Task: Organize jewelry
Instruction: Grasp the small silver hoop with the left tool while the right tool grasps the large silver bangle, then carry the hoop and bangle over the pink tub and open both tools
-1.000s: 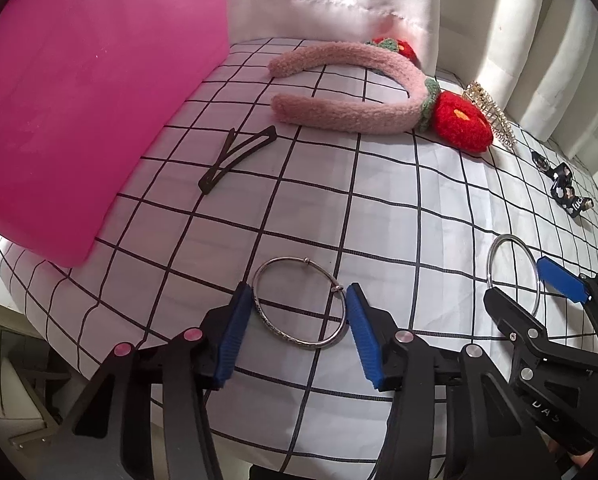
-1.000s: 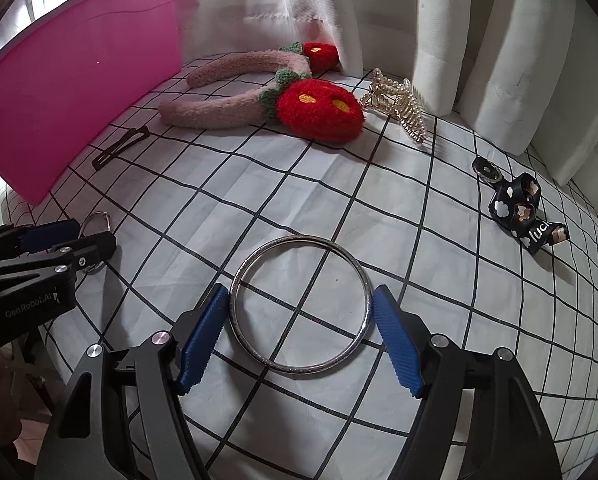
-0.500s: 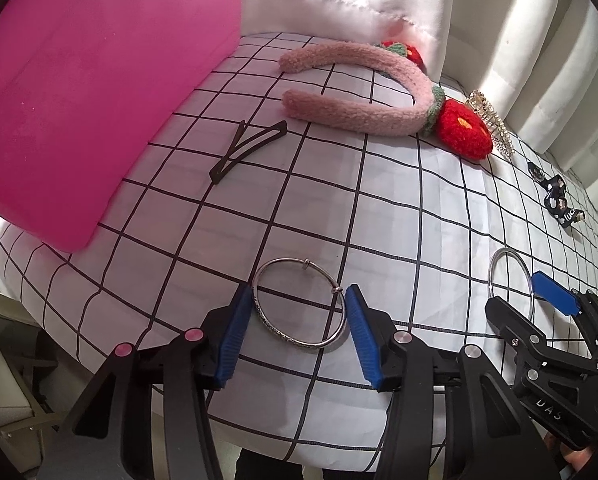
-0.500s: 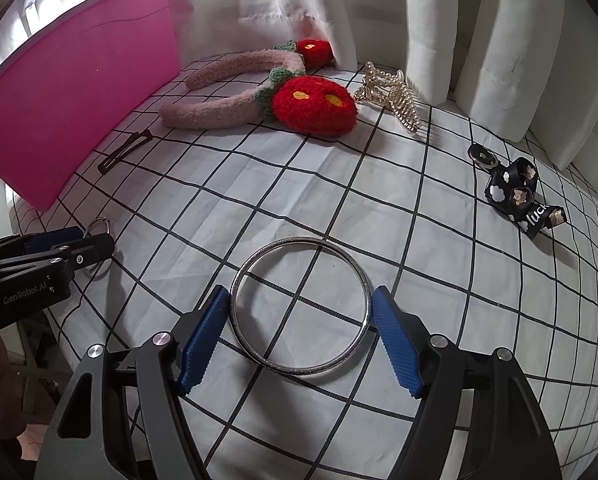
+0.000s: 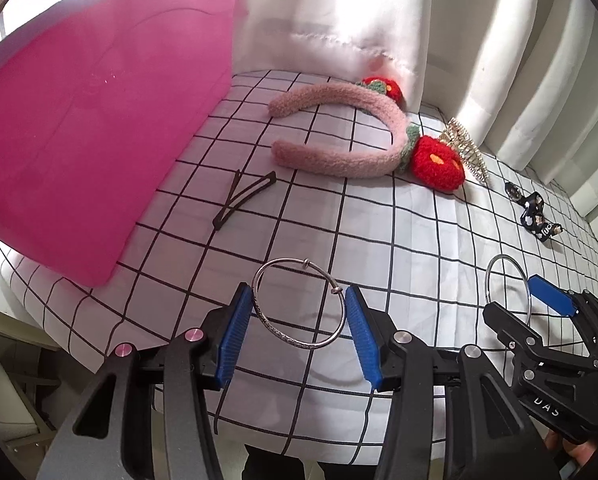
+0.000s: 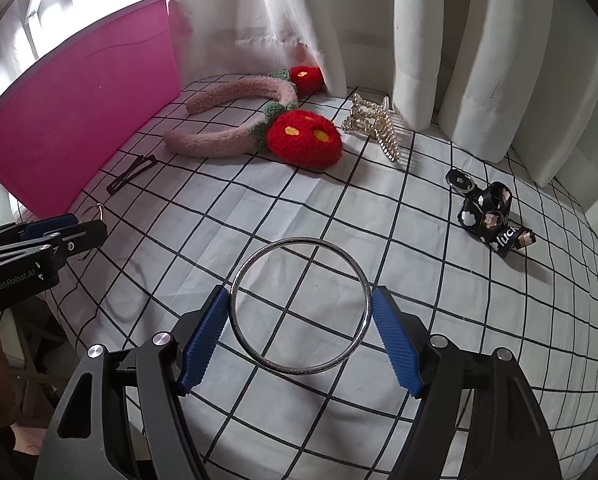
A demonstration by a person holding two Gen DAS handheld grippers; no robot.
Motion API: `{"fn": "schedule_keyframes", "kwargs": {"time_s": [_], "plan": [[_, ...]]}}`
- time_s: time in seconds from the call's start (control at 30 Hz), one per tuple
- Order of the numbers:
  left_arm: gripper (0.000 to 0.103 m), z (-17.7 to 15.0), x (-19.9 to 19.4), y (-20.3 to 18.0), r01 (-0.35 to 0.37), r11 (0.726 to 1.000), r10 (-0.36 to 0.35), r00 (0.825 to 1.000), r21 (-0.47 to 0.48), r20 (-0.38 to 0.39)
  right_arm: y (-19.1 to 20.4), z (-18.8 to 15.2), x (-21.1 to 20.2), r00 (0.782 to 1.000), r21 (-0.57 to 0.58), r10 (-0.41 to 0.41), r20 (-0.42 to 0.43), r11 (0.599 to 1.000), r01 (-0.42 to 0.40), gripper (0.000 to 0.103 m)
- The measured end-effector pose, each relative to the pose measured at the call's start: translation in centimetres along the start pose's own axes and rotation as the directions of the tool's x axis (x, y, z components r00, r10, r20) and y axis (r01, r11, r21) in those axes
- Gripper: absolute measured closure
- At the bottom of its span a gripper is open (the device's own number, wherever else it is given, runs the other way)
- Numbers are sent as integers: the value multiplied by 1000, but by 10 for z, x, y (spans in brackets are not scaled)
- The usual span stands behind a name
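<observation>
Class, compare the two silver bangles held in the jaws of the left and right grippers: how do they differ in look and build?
The left bangle is the smaller and has a gap with small knobs at its ends; the right bangle is the larger and forms a closed ring. The left bangle's band looks patterned, while the right bangle looks plainer and thinner. Both are round, silver, and clamped across their width between blue pads.

White pleated curtains (image 6: 475,60) hang behind the black-gridded white cloth (image 6: 439,288).

Left gripper (image 6: 59,232) body, left edge of the right wrist view: "GenRobot.AI"
Right gripper (image 5: 539,304) body, lower right of the left wrist view: "DAS"
Black ribbon bow (image 6: 495,220), right of the right wrist view: "luck"
</observation>
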State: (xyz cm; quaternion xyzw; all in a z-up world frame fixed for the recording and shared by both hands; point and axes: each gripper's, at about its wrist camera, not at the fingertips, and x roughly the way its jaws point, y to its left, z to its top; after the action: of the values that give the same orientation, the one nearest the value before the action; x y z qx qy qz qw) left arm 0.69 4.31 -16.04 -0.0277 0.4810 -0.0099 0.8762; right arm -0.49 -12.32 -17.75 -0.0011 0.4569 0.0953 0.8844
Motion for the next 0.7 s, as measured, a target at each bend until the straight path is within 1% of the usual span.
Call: {"fn": "schedule_keyframes", "kwargs": {"time_s": [0.23, 0.47, 0.57, 0.7], "plan": [[56, 16, -29, -4, 24, 1000, -25, 998, 20, 64, 3, 21, -25, 999, -17, -14, 52, 1000, 15, 32], [56, 35, -60, -2, 39, 999, -42, 989, 27, 142, 10, 46, -54, 993, -42, -21, 118, 999, 26, 32], [56, 45, -76, 0, 44, 999, -48, 983, 26, 178, 16, 59, -66, 988, -54, -19, 152, 998, 27, 32], [56, 61, -100, 7, 50, 999, -53, 969, 20, 241, 26, 78, -82, 979, -70, -9, 205, 997, 23, 32]]}}
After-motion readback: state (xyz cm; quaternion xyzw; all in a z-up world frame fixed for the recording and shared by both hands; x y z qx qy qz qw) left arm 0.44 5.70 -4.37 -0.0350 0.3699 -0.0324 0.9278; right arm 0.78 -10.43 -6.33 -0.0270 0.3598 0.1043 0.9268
